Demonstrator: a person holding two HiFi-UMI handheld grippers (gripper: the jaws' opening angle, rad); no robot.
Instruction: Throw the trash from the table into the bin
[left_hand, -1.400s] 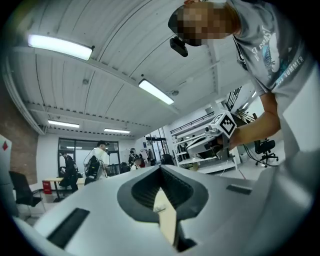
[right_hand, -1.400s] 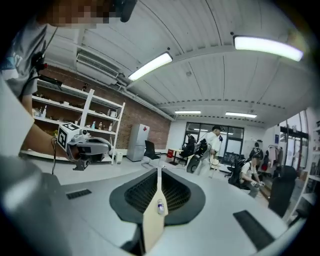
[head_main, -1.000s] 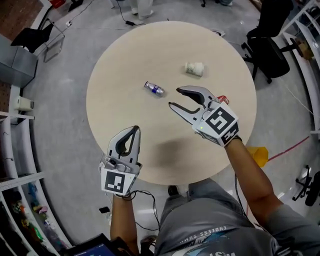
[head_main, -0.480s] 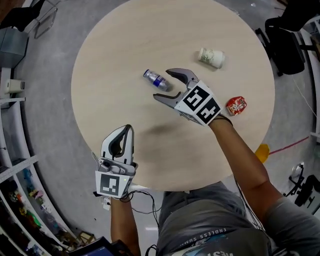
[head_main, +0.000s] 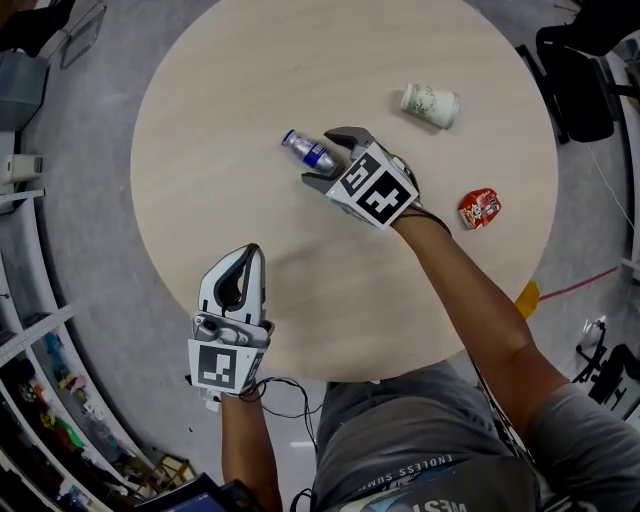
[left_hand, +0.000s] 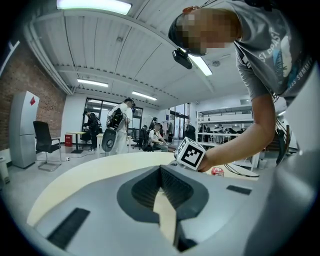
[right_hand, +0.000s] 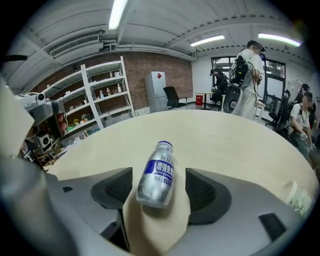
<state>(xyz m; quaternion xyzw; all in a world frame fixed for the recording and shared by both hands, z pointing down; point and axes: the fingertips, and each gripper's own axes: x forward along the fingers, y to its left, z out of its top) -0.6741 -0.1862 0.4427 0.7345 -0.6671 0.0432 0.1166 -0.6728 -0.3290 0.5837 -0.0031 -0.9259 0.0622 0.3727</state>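
A small silver bottle with a blue label (head_main: 310, 152) (right_hand: 157, 175) lies on its side on the round beige table (head_main: 220, 120). My right gripper (head_main: 322, 158) (right_hand: 159, 194) straddles the bottle. Its jaws have just been opening and stand wide, one on either side, with neither pad touching it. A white cup (head_main: 430, 105) (right_hand: 297, 196) lies tipped over further right. A red wrapper (head_main: 480, 208) (left_hand: 217, 171) rests near the table's right edge. My left gripper (head_main: 250, 253) (left_hand: 161, 172) hovers over the near-left part of the table, shut and holding nothing.
A black office chair (head_main: 585, 60) stands beyond the table at the upper right. Shelving (head_main: 30, 330) runs along the left wall. A yellow object (head_main: 527, 297) lies on the floor by the table's near-right edge. Several people (right_hand: 245, 85) stand in the background.
My right gripper has dropped and travelled left across the table until its jaws came round the bottle. My left gripper has sunk slightly and stayed shut.
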